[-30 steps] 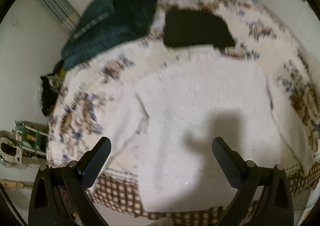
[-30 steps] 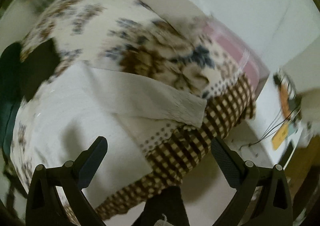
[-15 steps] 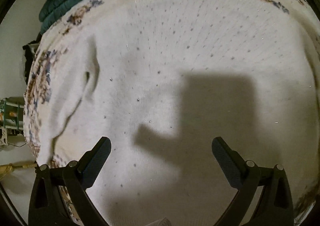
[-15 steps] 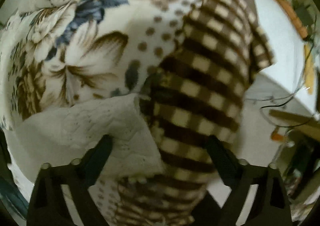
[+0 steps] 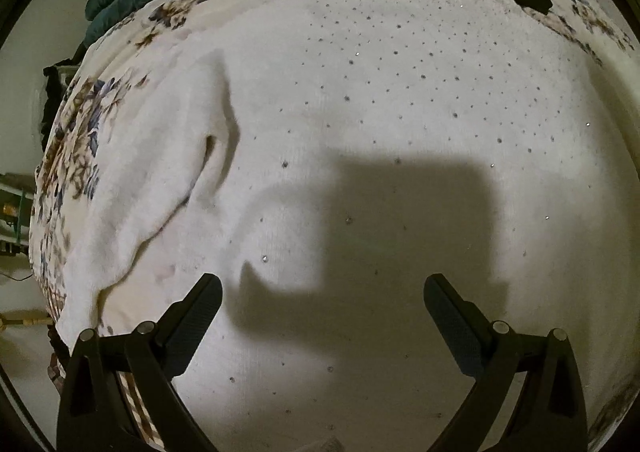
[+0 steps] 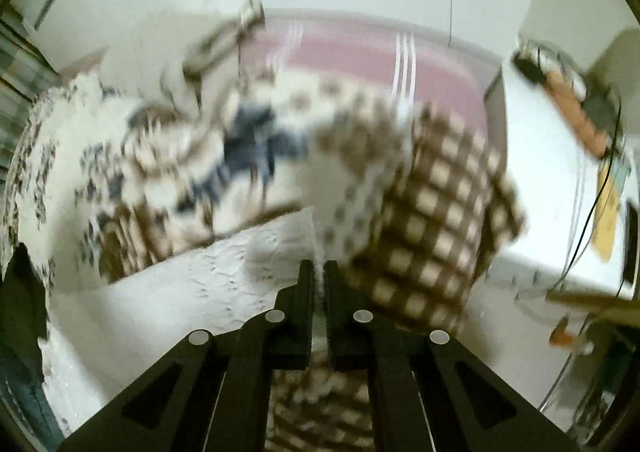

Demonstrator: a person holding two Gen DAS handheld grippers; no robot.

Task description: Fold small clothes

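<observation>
Lying flat on the floral bed (image 5: pixel 80 156): white sweater (image 5: pixel 400 100), spread for folding. Right gripper (image 6: pixel 319 272) is pinching the sleeve cuff (image 6: pixel 280 248) at the bed's edge, likely to carry it across the body. Left gripper (image 5: pixel 322 292) is hovering spread wide above the hem, gripping nothing, seemingly ready to pin cloth.

White studded sweater (image 5: pixel 400 100), flat on bed

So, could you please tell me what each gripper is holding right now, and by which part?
The right gripper is shut on the end of the white sweater's sleeve. The left gripper is open above the sweater's body, holding nothing.
</observation>
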